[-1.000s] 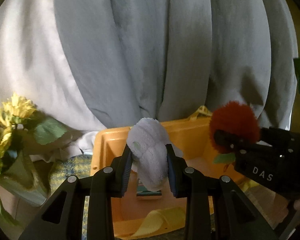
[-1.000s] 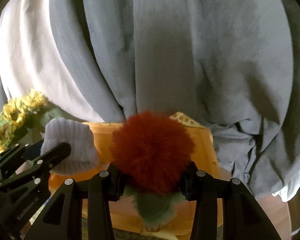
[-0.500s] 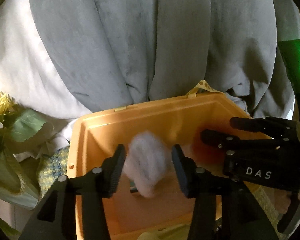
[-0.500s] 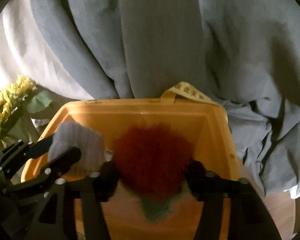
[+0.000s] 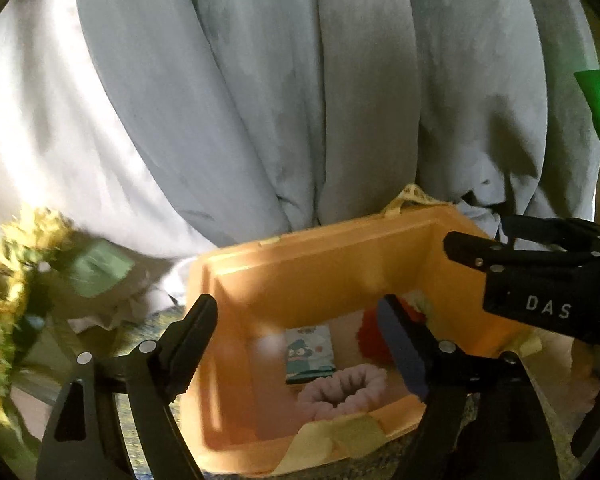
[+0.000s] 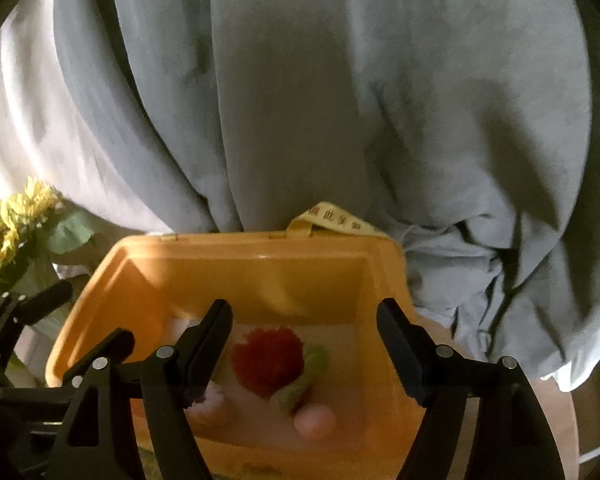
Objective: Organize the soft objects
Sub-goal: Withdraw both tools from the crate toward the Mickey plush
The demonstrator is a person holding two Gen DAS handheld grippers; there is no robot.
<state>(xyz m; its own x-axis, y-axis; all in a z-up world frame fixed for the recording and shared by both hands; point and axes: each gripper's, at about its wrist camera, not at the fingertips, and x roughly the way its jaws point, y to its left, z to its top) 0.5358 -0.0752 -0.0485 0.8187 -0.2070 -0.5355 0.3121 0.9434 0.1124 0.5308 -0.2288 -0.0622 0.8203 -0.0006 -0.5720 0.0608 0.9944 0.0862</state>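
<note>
An orange plastic bin (image 5: 300, 264) stands in front of me and also shows in the right wrist view (image 6: 236, 264). Inside lie a fluffy red pom-pom with green leaves (image 6: 270, 362), partly hidden in the left wrist view (image 5: 370, 334), and a pale fluffy ring (image 5: 342, 394). My left gripper (image 5: 300, 344) is open and empty above the bin. My right gripper (image 6: 304, 344) is open and empty above the bin, and shows at the right of the left wrist view (image 5: 500, 246).
A small card with a cartoon figure (image 5: 309, 354) lies on the bin floor. Grey curtains (image 5: 300, 100) hang behind the bin. Yellow sunflowers (image 6: 8, 228) stand to the left. A yellow strap (image 6: 332, 218) hangs at the bin's far rim.
Both grippers opened and let go. The pale fluffy piece and the red pom-pom dropped into the bin and now lie on its floor.
</note>
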